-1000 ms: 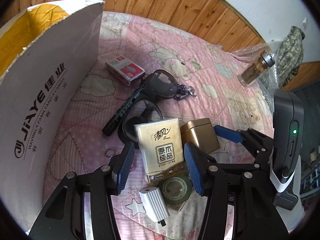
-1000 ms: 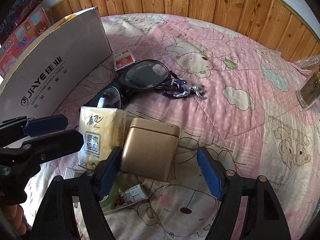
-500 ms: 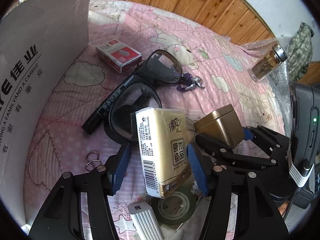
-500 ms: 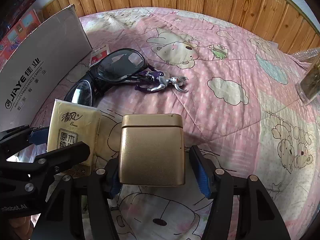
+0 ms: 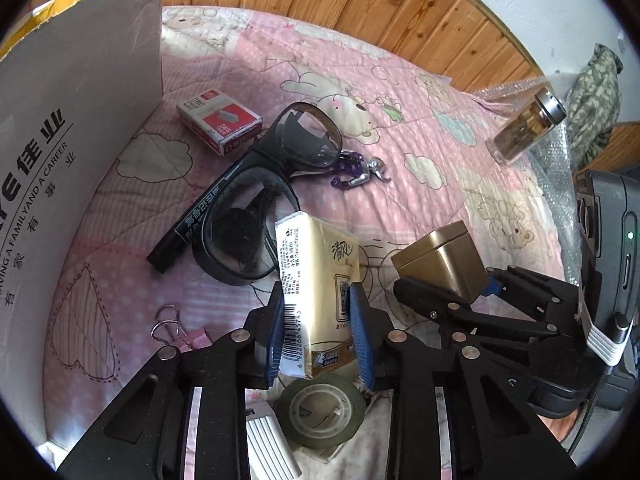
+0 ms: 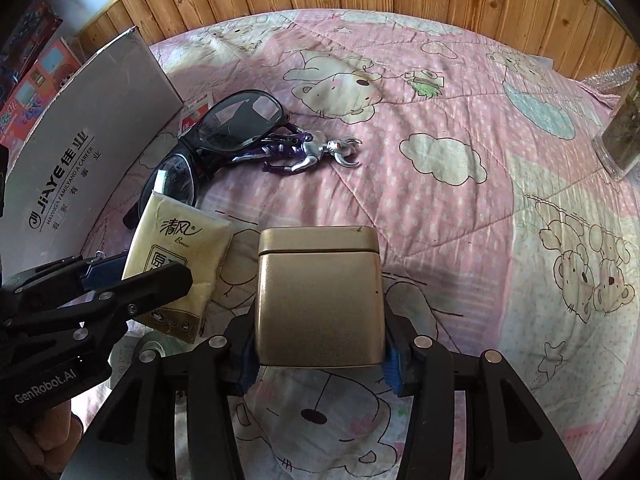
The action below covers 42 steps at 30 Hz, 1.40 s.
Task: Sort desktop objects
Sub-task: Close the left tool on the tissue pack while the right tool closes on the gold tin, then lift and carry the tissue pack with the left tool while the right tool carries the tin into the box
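Observation:
A yellow tissue pack [image 5: 316, 292] stands tilted on its edge between my left gripper's [image 5: 318, 340] blue pads. The jaws are closing and both pads press on the pack's sides. Beside it, the right wrist view shows a gold tin box [image 6: 318, 300] with its lid on. My right gripper [image 6: 318, 356] is closing on it, with its pads against both side walls. The tin [image 5: 440, 264] and the right gripper [image 5: 446, 286] also show at the right of the left wrist view. The tissue pack [image 6: 176, 256] shows at the left of the right wrist view.
Everything lies on a pink cartoon quilt [image 6: 460, 208]. A grey cardboard box [image 5: 60, 160] stands on the left. Near it are black sunglasses [image 5: 272, 184], a marker [image 5: 192, 220], a red staple box [image 5: 220, 124], a toy figure [image 6: 308, 152], a tape roll [image 5: 320, 404], a white charger [image 5: 268, 440], and a glass bottle [image 5: 524, 132].
Both grippers have narrowed onto their objects. The tissue pack has tipped from flat onto its edge between the left pads. The right fingers have slid forward around the tin.

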### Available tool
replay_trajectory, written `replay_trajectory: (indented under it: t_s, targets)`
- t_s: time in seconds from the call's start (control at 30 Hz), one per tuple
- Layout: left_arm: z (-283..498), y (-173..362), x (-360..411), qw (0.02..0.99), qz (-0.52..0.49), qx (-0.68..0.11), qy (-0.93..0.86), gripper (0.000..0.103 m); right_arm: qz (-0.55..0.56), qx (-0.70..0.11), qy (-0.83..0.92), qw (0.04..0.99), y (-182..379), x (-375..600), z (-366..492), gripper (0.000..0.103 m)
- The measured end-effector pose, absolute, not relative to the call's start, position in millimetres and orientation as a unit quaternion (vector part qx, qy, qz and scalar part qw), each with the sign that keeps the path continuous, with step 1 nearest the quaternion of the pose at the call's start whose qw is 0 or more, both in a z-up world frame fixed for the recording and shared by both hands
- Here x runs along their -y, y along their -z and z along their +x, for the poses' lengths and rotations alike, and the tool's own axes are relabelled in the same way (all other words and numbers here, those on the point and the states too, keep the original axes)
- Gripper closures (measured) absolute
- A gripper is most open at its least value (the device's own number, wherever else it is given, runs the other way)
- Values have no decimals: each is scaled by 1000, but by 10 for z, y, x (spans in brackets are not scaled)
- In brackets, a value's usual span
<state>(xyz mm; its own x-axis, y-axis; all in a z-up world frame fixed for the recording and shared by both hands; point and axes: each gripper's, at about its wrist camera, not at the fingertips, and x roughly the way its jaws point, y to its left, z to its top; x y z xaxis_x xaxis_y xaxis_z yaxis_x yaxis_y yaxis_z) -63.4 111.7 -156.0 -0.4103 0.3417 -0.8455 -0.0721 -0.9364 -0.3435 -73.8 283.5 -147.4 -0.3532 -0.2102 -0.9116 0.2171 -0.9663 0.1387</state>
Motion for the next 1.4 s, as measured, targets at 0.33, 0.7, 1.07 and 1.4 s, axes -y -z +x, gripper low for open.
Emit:
replay_trajectory:
  t_s: [0.33,0.7,1.07,1.4]
  targets:
    - [-535,1448,-1334,107,-515,48,-849,77,546,0,827,134,1364,-2814,-663,53]
    - [-535,1593,-1532,121,-520,26,-845,80,563,-4,818,115,1454,-2874,-563,53]
    - [-470,1094,-1260,83,-479,40,-873,81,533,5,835,136,1080,-2610,-513,53]
    - [-310,695,-962,55,-443,46,-894,81,499,-2,852,160,719,-2429,-332,53]
